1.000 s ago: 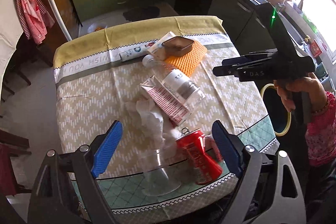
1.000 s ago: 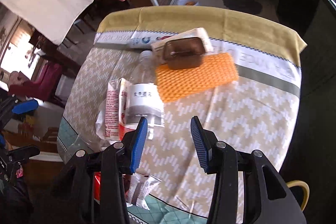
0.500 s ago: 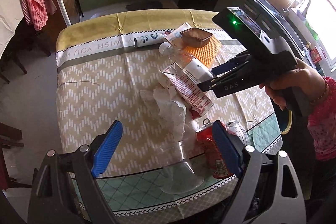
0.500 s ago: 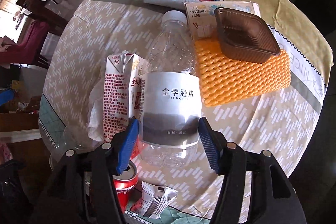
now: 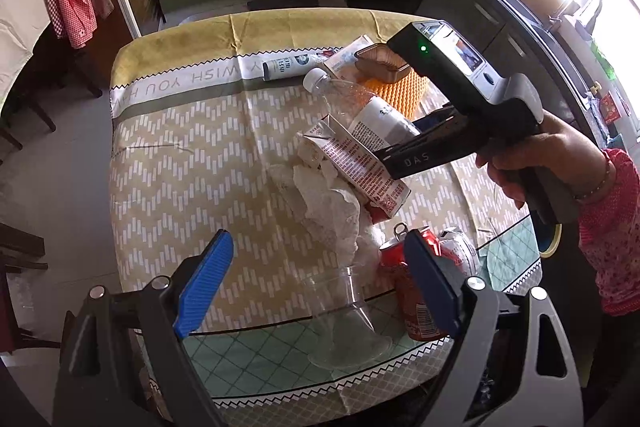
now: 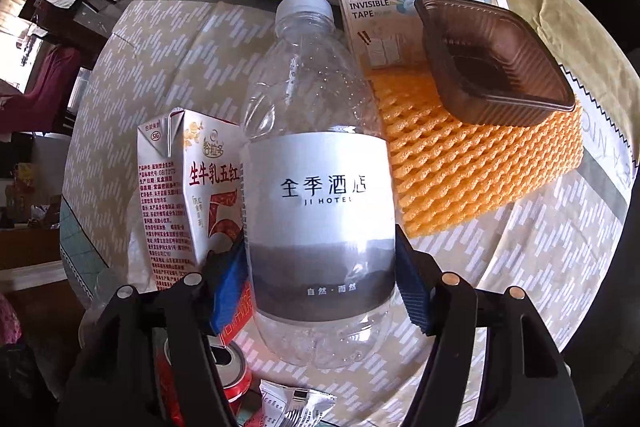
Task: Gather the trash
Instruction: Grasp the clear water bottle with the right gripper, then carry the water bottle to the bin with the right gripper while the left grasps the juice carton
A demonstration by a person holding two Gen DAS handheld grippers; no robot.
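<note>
Red can [image 6: 230, 375] partly hidden, perhaps dented

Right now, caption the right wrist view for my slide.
Right claw straddles an empty plastic bottle lying beside a milk carton.

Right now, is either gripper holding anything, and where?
Nothing yet. The right gripper, jaws just opened, straddles the water bottle at its label without visibly squeezing; the left gripper is empty.

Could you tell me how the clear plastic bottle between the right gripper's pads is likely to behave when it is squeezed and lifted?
The plastic bottle looks empty, so probably light. Its thin clear wall may buckle under the right gripper, whose jaws have just been opening around it. It lies on its side and could roll toward the milk carton.
</note>
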